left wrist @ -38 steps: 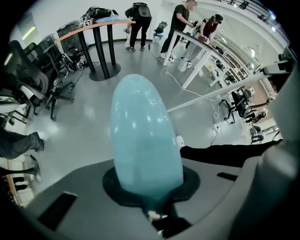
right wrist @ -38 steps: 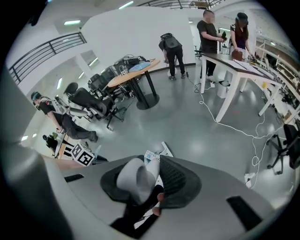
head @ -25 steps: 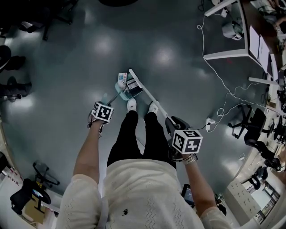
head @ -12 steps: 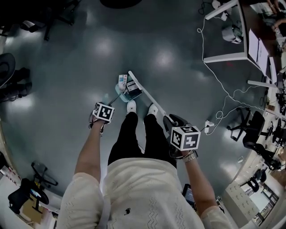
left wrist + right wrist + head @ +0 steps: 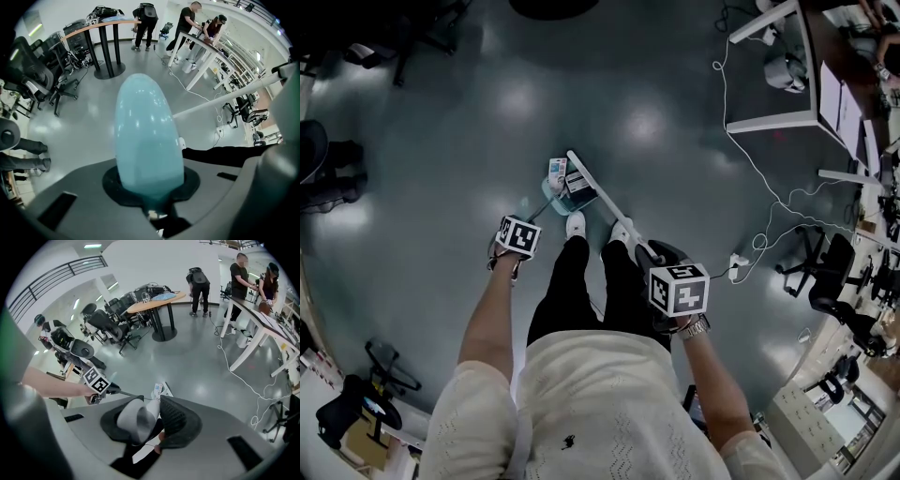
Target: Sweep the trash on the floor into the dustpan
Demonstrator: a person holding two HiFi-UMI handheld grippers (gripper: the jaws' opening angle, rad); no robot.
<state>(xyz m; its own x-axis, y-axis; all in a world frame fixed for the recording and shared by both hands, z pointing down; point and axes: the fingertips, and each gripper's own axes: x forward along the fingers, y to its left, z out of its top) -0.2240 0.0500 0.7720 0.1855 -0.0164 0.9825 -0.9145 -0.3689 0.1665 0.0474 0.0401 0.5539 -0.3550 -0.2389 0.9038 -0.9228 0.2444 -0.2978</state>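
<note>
In the head view my left gripper (image 5: 517, 240) is shut on the teal handle of the dustpan (image 5: 550, 194), which rests on the floor just ahead of my shoes. The handle's rounded end (image 5: 147, 140) fills the left gripper view. My right gripper (image 5: 677, 292) is shut on the white broom handle (image 5: 614, 208), whose grey top (image 5: 136, 420) sits between the jaws. The broom head (image 5: 580, 172) lies against the trash, a couple of small cartons (image 5: 558, 170), at the dustpan's mouth. Whether the cartons (image 5: 158, 390) are inside the pan, I cannot tell.
White cables (image 5: 769, 202) and a power strip (image 5: 738, 255) trail over the grey floor at the right, near a white desk (image 5: 769, 117) and office chairs (image 5: 825, 267). Someone's feet (image 5: 333, 187) show at the left edge. People stand at desks (image 5: 243, 277) farther off.
My right gripper has drifted slightly left with the broom handle, and the broom head has shifted a little toward the dustpan. The left gripper and the dustpan have barely moved.
</note>
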